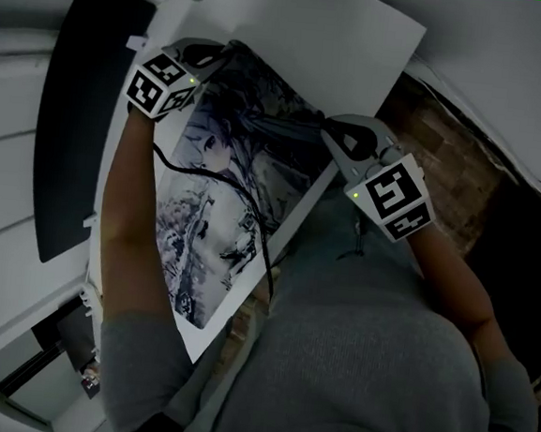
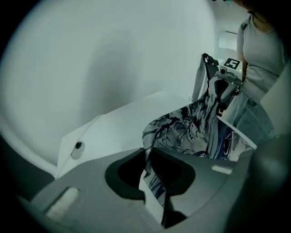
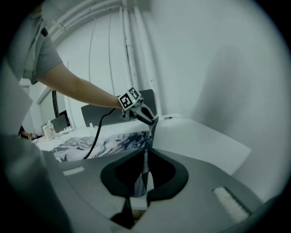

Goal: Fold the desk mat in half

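The left gripper is clamped on one corner of the desk mat, the printed sheet pinched between its pads. The right gripper grips the neighbouring corner the same way. That short end is raised off the white table; the rest lies flat. The fold looks barely begun, and next both corners probably need carrying evenly over to the opposite end. No readable writing shows, only the mat's drawn artwork and the grippers' square markers.
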Demonstrator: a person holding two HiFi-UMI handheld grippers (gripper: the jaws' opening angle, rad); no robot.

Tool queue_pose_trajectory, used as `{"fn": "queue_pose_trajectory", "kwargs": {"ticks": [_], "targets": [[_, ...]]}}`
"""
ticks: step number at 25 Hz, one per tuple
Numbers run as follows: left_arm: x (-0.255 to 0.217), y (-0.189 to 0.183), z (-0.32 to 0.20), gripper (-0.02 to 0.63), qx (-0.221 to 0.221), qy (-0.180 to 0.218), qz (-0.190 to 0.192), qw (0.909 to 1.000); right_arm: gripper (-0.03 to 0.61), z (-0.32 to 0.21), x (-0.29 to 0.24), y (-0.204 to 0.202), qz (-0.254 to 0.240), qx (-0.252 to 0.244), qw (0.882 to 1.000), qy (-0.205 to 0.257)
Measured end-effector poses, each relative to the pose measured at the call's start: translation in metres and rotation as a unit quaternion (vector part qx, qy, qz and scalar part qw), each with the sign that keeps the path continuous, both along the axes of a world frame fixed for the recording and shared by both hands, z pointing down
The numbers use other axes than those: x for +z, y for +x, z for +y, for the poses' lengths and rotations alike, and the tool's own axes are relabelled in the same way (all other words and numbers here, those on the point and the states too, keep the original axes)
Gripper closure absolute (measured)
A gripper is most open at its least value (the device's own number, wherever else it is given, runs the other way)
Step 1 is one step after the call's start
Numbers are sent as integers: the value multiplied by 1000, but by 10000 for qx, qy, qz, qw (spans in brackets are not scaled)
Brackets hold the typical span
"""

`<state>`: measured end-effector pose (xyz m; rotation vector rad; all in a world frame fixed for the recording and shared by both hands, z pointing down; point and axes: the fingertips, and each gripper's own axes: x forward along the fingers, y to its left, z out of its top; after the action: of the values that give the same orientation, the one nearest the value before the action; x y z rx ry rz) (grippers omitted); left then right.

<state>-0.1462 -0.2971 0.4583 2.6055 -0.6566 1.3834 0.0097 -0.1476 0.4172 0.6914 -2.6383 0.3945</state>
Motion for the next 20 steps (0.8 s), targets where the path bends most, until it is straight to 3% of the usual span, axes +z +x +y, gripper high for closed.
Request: {"fn": "queue_pose_trajectory", "kwargs": {"ticks": [6,9,14,20], "targets": [[-13,-33,28,565,-419,452,-671,9958,549,15,-19,-12,-396,-435,9982,142],[-16,-48,45,569,-607,496,-807,9936,549,29,-24,-22,-453,-659,9966,220],[-22,-63,60,571,-738,686,-667,9927,549,57,-33,-43,-320,-928,9945,374],[-19,-82,78,574,-705,1059,-218,9916,549,87,-34,-73,-220,-920,9941,540]]}}
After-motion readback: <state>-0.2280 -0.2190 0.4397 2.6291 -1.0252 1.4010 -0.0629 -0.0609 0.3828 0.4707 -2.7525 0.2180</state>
